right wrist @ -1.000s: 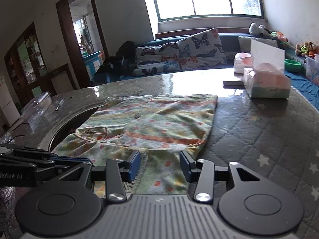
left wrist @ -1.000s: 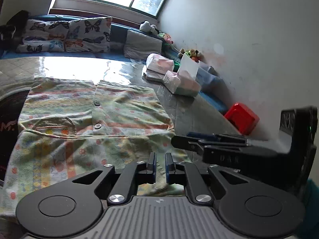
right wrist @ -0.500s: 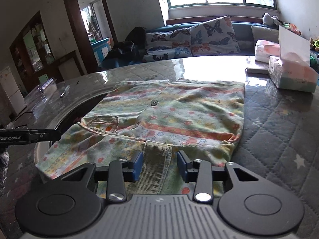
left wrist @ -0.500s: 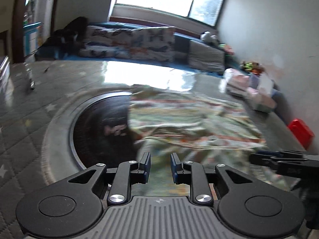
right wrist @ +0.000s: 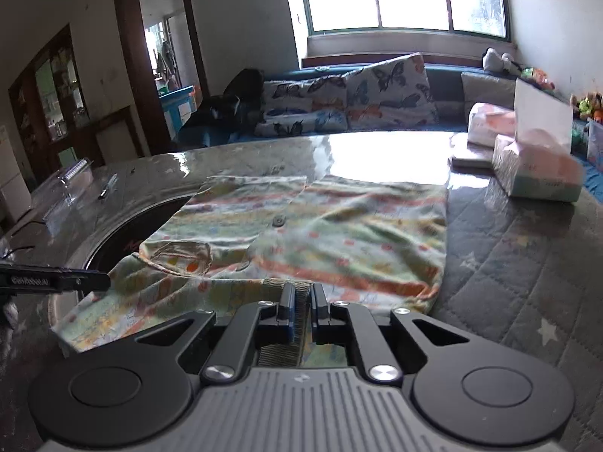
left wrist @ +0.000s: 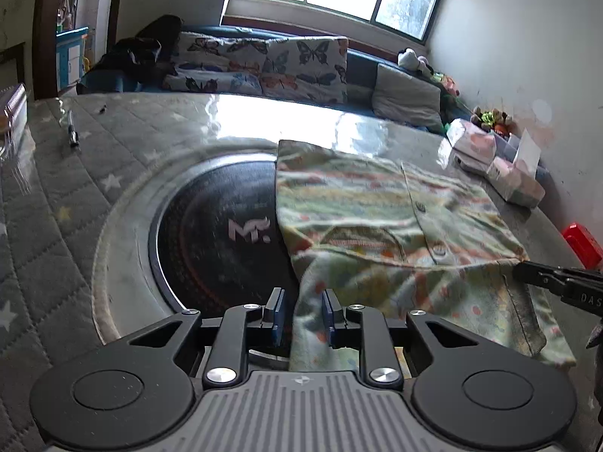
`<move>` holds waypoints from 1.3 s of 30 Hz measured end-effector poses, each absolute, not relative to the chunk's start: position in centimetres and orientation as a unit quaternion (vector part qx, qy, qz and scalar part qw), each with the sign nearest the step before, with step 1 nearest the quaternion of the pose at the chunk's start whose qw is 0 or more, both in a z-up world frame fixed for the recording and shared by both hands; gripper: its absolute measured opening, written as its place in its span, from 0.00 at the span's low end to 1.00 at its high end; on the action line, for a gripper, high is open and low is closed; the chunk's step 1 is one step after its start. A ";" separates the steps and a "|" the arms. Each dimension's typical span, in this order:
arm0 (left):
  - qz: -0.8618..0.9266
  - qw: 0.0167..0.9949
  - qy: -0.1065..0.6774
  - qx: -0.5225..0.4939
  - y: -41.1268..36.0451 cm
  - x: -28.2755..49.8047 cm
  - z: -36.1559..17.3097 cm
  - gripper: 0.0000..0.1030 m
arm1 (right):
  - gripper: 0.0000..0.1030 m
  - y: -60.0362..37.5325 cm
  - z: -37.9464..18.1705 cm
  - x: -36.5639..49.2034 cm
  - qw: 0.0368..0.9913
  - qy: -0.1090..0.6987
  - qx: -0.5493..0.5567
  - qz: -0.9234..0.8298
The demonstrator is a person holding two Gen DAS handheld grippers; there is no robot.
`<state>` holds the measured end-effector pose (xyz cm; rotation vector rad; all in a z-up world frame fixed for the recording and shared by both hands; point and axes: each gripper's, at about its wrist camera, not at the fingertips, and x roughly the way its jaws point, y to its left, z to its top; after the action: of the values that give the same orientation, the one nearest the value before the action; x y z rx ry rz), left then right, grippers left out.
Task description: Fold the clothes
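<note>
Right claw [right wrist: 301, 301] has closed on the shirt's [right wrist: 320, 233] ribbed cuff [right wrist: 297, 314].

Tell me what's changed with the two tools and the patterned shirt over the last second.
The right tool closed from wide open onto the ribbed cuff at the near edge of the shirt. The left tool swung left along that edge, opened from nearly shut, and now straddles a raised fold without gripping it. The shirt's buttoned body, the tissue box and the table stayed put.
</note>
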<state>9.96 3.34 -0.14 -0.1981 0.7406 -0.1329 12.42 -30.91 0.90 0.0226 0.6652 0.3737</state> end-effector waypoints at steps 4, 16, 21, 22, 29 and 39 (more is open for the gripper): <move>-0.070 0.929 0.349 -0.099 3.0 10.6 0.7 0.21 | 0.07 -30.8 0.9 12.6 0.931 0.322 0.007 0.172; -0.076 0.927 0.359 -0.076 1.4 13.7 -0.8 0.18 | 0.07 -30.7 0.6 13.1 0.933 0.324 -0.001 0.155; -0.070 0.928 0.359 -0.077 2.0 13.7 -0.9 0.18 | 0.08 -30.7 0.1 13.3 0.929 0.334 -0.022 0.159; -0.069 0.929 0.356 -0.077 2.0 13.5 -0.6 0.18 | 0.08 -30.7 0.6 13.1 0.930 0.330 -0.021 0.161; -0.127 0.929 0.341 -0.074 -0.9 12.0 1.4 0.19 | 0.20 -28.9 1.8 12.2 0.926 0.313 -0.036 0.210; -0.162 0.920 0.355 -0.017 -4.0 10.6 -1.2 0.19 | 0.38 -26.7 0.0 10.7 0.898 0.339 -0.079 0.268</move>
<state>10.60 -3.97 -1.15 -0.0347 0.7299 -0.3327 10.73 -26.68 0.01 -0.1628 0.7019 0.5552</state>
